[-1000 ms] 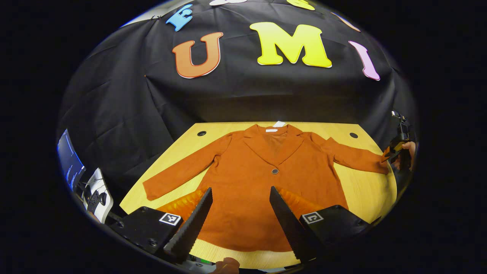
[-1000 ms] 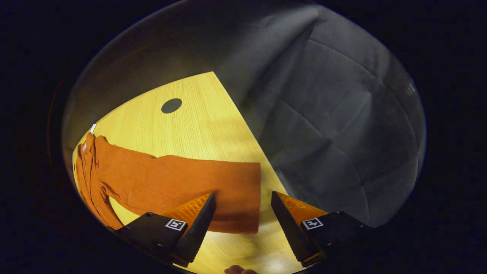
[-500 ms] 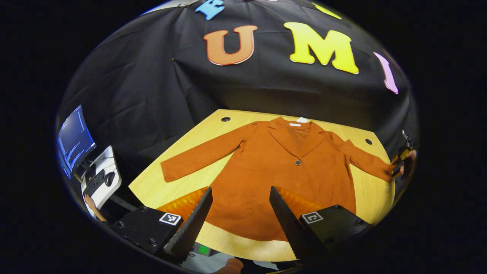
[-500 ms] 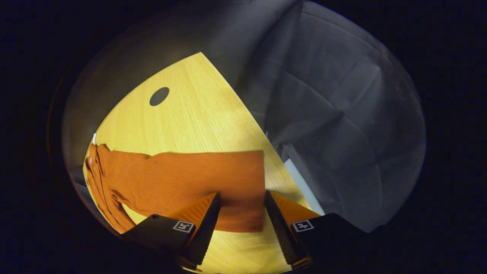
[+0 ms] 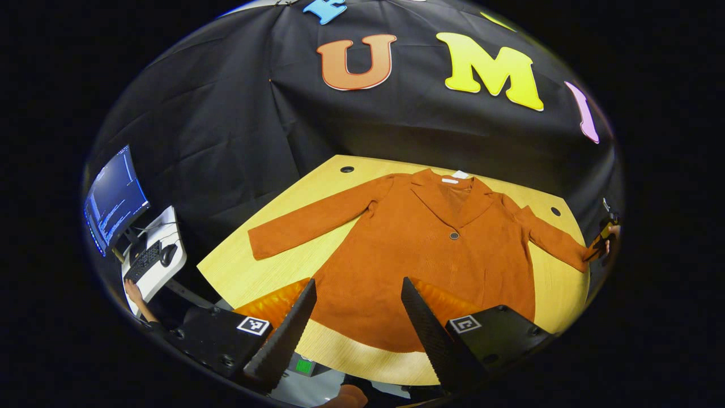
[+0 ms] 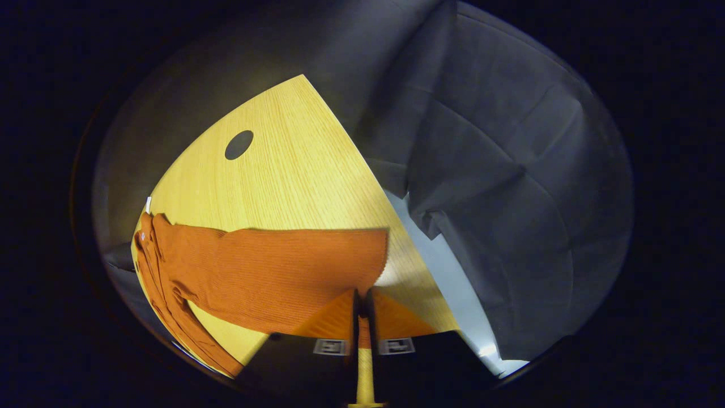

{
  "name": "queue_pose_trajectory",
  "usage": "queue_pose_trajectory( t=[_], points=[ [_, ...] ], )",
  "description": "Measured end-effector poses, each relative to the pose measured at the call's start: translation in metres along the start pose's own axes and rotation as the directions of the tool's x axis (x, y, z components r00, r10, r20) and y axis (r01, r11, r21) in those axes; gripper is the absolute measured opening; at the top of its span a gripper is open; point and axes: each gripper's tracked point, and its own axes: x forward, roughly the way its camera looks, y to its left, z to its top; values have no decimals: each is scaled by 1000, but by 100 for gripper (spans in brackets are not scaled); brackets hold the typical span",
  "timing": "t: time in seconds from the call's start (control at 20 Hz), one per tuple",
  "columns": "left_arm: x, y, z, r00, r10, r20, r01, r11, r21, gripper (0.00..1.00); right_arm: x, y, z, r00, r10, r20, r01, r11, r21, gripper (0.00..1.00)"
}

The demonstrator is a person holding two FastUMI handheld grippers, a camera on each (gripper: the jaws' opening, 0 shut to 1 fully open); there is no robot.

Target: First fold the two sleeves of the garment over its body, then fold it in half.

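Observation:
A rust-orange jacket [image 5: 430, 260] lies flat, front up, on the yellow wooden table [image 5: 272, 277], with both sleeves spread out. My left gripper [image 5: 358, 283] is open and hovers above the hem near the table's front edge, holding nothing. In the left gripper view the far sleeve's cuff [image 5: 578, 258] meets my right gripper [image 5: 604, 241] at the table's right edge. In the right gripper view that sleeve [image 6: 283, 266] runs across the table [image 6: 283, 181], and my right gripper [image 6: 362, 293] is shut on the cuff's lower corner. A thin strip of fabric shows between the fingers.
A monitor [image 5: 113, 198] and a keyboard on a white side table [image 5: 152, 259] stand off the table's left, with a person's hand [image 5: 133, 290] below them. Round holes [image 5: 346, 169] [image 6: 238, 144] mark the tabletop. Beyond the table's right edge is pale floor [image 6: 447, 283].
My right gripper went from open beside the cuff to shut on it. My left gripper's view has swung left and drawn back, still open.

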Motion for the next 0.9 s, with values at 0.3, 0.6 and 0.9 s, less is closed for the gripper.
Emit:
queue_pose_trajectory(
  t=[0.3, 0.6, 0.9],
  points=[
    [36, 31, -3, 999, -37, -9, 37, 998, 52, 99, -55, 21, 3, 996, 19, 92, -22, 999, 35, 1],
    [67, 72, -6, 993, -121, 2, 119, 983, 139, 99, -138, 132, -4, 977, 76, 201, -73, 997, -22, 0],
    [80, 108, -12, 973, -229, 20, 222, 960, 173, 99, -180, 311, -46, 962, 166, 219, -116, 968, -221, 0]
  ],
)
